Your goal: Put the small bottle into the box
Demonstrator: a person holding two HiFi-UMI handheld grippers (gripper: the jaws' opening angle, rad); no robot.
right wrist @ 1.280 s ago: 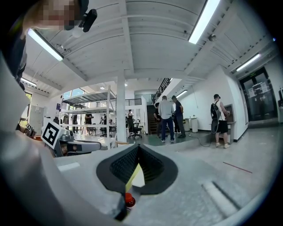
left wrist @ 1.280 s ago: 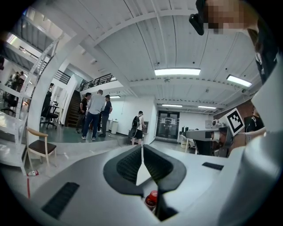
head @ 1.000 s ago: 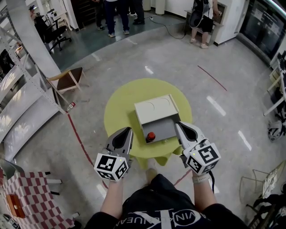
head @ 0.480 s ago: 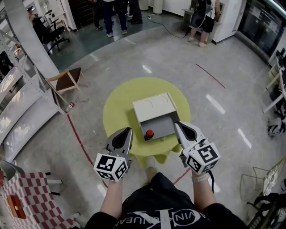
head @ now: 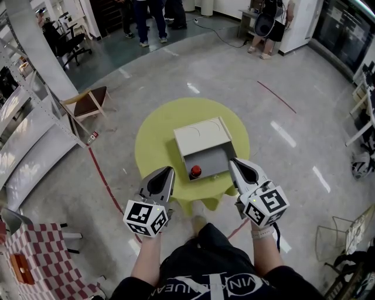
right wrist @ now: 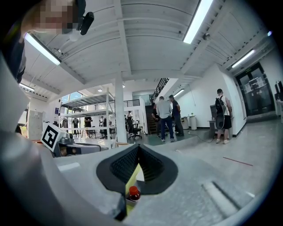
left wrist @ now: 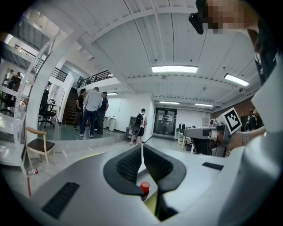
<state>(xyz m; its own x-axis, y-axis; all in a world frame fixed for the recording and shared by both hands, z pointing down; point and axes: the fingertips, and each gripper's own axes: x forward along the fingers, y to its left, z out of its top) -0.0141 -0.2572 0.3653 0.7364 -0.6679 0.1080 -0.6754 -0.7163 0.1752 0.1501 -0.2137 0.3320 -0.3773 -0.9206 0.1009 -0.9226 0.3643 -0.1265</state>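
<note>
A small bottle with a red cap stands at the near left corner of the grey box, whose cream lid lies open behind it; I cannot tell if it is inside. The box rests on a round yellow table. My left gripper hangs shut and empty just left of the bottle, over the table's near edge. Held to the right of the box, the right gripper is also shut and empty. The bottle shows below the left gripper's closed tips, and the same bottle below the right gripper's.
A wooden chair and metal shelving stand at the left. A red line runs across the polished floor. People stand at the far end. A checkered cloth lies at bottom left, a wire frame at bottom right.
The table, box and bottle sit slightly higher in the head view than before. Both grippers keep their places and stay shut.
</note>
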